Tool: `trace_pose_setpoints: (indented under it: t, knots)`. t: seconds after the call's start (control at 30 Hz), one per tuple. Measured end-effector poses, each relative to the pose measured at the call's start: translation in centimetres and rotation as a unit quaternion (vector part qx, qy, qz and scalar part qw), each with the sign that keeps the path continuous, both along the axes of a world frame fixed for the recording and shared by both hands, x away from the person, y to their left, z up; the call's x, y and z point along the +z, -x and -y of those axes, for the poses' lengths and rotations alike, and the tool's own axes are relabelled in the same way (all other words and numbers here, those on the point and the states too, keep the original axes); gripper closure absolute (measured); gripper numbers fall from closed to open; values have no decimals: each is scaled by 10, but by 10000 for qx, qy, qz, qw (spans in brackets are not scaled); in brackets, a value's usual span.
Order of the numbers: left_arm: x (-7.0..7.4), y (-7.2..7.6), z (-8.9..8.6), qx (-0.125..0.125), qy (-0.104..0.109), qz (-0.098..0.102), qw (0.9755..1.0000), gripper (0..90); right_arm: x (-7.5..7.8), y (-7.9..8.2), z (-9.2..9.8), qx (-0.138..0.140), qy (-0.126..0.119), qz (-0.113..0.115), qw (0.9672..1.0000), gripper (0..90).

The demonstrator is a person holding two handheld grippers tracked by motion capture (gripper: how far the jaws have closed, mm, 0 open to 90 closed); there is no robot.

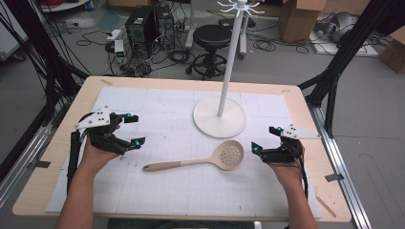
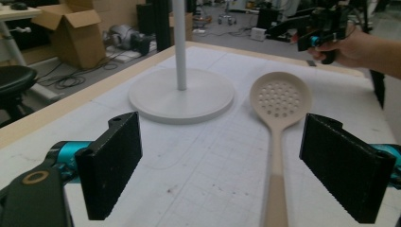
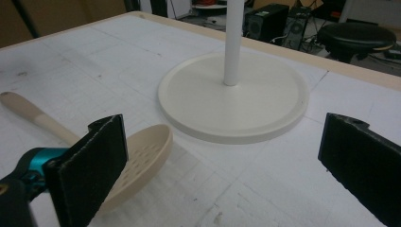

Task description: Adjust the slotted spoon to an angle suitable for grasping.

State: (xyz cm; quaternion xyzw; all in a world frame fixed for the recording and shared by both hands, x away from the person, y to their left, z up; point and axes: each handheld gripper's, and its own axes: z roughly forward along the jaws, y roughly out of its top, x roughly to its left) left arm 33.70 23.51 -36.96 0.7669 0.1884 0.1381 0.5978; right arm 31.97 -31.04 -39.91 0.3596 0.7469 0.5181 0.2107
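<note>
Well inside table edges (image 1: 57, 157), beige slotted spoon (image 1: 200, 161) flat, bare mat all round; left gripper (image 1: 135, 129) and right gripper (image 1: 265, 139) both spread wide, grasping nothing

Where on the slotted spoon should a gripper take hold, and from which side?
Probably the slim handle of the slotted spoon, which lies flat on the table pointing toward the open left gripper. Come from above, jaws across the handle; the wide perforated bowl by the stand's base looks harder to pinch.

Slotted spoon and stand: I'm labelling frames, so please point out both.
slotted spoon (image 1: 229, 153), high view, on its perforated bowl.
stand (image 1: 210, 125), high view, on its round white base.
</note>
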Motion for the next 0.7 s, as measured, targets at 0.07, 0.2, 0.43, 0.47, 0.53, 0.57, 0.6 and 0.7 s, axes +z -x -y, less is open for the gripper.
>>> trace_pose_setpoints:
  t: [0.07,0.2,0.43,0.47,0.53,0.57,0.6,0.7]
  knots:
    - [0,0,-1,35,-9,-14,10000,141,0,0,0,1,8,14,10000,10]
    - [0,1,-3,84,35,-8,10000,128,0,0,-1,7,18,1,10000,10]
    - [3,3,-5,111,121,136,9998,78,-1,0,-2,49,71,10,10000,10]
    - [3,4,-4,115,139,152,9997,71,0,1,-3,60,67,-16,10000,10]
    - [4,5,-4,65,168,195,9996,71,0,2,-4,82,87,29,9999,10]
    - [5,6,-4,63,185,212,9996,70,0,2,-4,89,80,25,9999,10]
    - [5,6,-4,67,188,232,9995,70,1,2,-4,92,79,28,9999,10]
    - [6,5,-5,159,197,281,9993,70,1,2,-4,94,87,34,9999,10]
